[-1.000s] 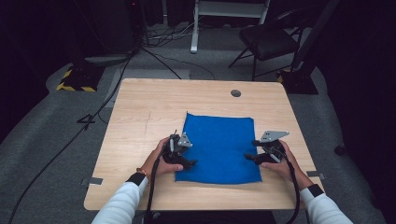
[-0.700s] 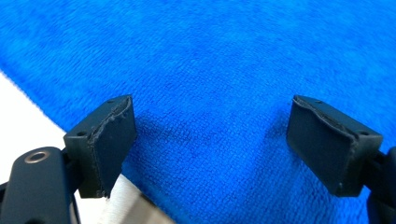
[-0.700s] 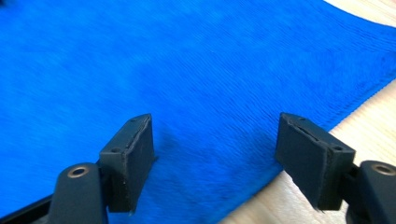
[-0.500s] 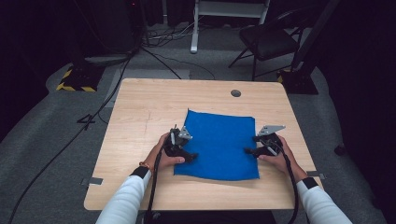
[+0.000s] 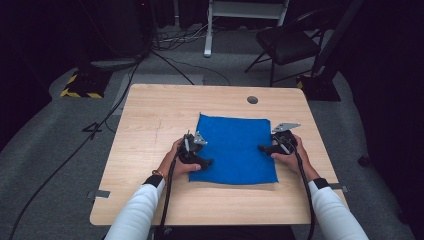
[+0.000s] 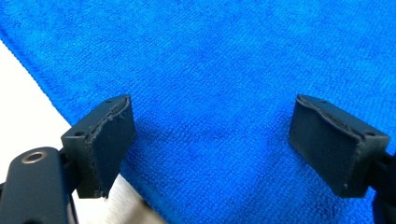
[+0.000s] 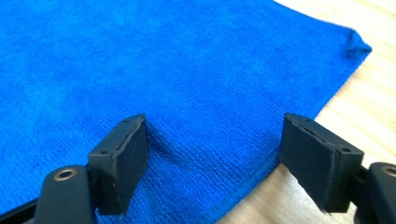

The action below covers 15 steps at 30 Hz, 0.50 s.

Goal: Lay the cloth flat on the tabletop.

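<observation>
Two open tongs, one blue cloth.

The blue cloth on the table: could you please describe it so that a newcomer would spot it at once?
Find the light wooden table on the grey floor. The blue cloth lies flat on its near half, between the left gripper and the right gripper. It is the table's one vivid, fuzzy-textured thing, unlike the small dark round hole beyond it.

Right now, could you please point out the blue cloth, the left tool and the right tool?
blue cloth (image 5: 234, 147): high view, middle of its flat surface.
left tool (image 5: 206, 162): high view, tip at the cloth's left edge.
right tool (image 5: 261, 148): high view, tip at the cloth's right edge.
</observation>
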Available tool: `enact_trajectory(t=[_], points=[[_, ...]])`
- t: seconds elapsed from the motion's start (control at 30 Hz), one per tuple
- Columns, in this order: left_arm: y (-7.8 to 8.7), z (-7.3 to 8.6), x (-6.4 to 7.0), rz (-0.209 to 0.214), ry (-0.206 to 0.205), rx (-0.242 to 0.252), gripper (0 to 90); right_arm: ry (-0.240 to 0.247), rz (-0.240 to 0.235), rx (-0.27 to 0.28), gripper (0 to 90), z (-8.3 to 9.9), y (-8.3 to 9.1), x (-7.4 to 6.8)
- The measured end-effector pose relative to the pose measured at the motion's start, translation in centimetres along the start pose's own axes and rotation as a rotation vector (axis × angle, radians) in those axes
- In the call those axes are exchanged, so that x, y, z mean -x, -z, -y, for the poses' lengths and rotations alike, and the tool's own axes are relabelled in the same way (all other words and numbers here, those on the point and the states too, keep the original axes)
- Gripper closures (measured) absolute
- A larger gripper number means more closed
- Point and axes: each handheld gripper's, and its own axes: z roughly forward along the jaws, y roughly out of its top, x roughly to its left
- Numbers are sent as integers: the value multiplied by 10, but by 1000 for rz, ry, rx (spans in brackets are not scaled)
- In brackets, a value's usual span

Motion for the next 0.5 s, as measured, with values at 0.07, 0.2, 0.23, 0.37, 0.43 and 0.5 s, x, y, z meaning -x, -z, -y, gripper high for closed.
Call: enact_trajectory(t=[0.07,0.2,0.23,0.37,0.43,0.5], points=[[-1,0,-1,-6,4,5,146,-9,14,8,216,-2,-3,5],[-2,0,-2,-14,12,19,148,-42,27,0,205,-5,-6,9],[-1,-1,-1,-19,13,4,148,-42,27,0,205,-5,-6,9],[13,-1,5,-16,-44,-17,178,-8,58,-18,258,-8,-3,4],[23,4,6,-3,-42,-4,171,18,64,-18,294,-10,3,-3],[33,12,8,-10,-43,2,168,34,37,15,309,-12,11,-14]])
